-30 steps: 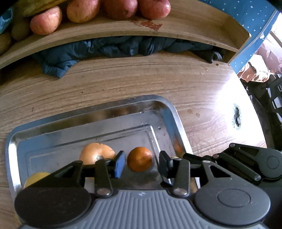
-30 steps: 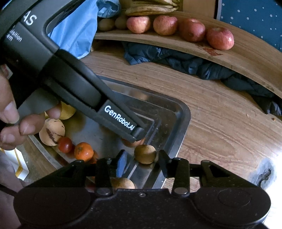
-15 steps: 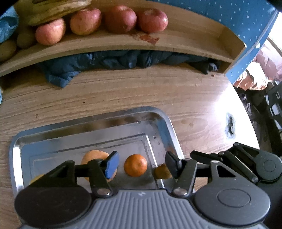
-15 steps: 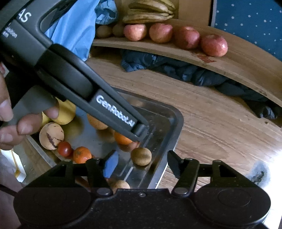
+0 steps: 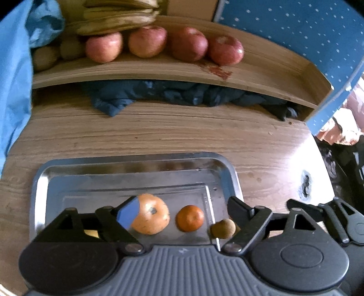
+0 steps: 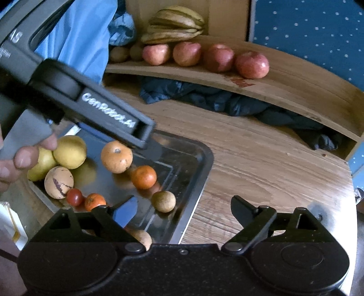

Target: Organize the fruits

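Note:
A steel tray (image 5: 127,168) on the wooden table holds loose fruit. My left gripper (image 5: 183,210) is open and empty above a small orange mandarin (image 5: 190,218), with a larger pale orange fruit (image 5: 151,214) by its left finger and a brown kiwi (image 5: 222,228) by its right. My right gripper (image 6: 183,210) is open and empty over the tray's right rim (image 6: 200,182), near the kiwi (image 6: 163,201). The right wrist view also shows the mandarin (image 6: 143,177), the pale orange fruit (image 6: 116,156), yellow fruits (image 6: 70,151), a striped pale melon (image 6: 58,182), a cherry tomato (image 6: 74,197) and a second mandarin (image 6: 94,201).
A raised wooden shelf (image 5: 261,75) at the back carries several red apples (image 5: 185,44), bananas (image 5: 118,18) and kiwis (image 5: 45,58). A dark blue cloth (image 5: 173,93) lies under it. A light blue bag (image 5: 13,68) hangs at the left. The table edge runs at the right.
Both grippers have opened wide and pulled back and up from the tray. The mandarin and kiwi lie free on the tray.

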Available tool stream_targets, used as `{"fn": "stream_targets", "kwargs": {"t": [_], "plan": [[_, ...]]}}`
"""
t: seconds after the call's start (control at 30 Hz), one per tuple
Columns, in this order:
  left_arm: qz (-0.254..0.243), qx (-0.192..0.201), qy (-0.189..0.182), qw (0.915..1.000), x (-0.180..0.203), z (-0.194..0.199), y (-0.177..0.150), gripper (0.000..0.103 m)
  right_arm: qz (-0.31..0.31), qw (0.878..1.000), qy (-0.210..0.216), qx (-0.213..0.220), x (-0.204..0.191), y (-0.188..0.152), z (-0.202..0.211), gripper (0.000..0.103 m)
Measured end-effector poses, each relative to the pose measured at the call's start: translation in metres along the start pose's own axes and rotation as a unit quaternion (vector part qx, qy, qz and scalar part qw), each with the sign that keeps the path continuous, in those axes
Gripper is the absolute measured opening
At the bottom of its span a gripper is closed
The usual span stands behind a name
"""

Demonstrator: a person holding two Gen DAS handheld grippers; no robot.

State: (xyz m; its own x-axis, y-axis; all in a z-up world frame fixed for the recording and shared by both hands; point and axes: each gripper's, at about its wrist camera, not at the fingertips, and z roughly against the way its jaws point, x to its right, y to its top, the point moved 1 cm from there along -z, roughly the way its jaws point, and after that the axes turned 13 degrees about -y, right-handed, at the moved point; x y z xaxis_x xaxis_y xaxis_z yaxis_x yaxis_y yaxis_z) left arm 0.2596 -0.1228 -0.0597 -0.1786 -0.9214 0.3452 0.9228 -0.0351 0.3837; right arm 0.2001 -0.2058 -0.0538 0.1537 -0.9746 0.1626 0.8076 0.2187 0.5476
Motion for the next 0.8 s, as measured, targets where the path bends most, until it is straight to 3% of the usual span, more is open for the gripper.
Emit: {"fn": "stream_targets", "kwargs": {"t": [0.43,0.53,0.8], "plan": [[0.019,0.05,0.052,0.9972,-0.008,0.032,-0.007,0.102,-0.047,0.998,-0.03,0.027,0.025,0.001,0.011,0.1],[0.015,0.073,0.077,0.9942,-0.009,0.04,-0.013,0.102,-0.055,0.998,-0.031,0.029,0.03,0.0,0.014,0.102],[0.038,0.122,0.103,0.9865,-0.015,0.057,-0.026,0.103,-0.053,0.997,-0.033,0.048,0.037,-0.001,0.026,0.102]]}}
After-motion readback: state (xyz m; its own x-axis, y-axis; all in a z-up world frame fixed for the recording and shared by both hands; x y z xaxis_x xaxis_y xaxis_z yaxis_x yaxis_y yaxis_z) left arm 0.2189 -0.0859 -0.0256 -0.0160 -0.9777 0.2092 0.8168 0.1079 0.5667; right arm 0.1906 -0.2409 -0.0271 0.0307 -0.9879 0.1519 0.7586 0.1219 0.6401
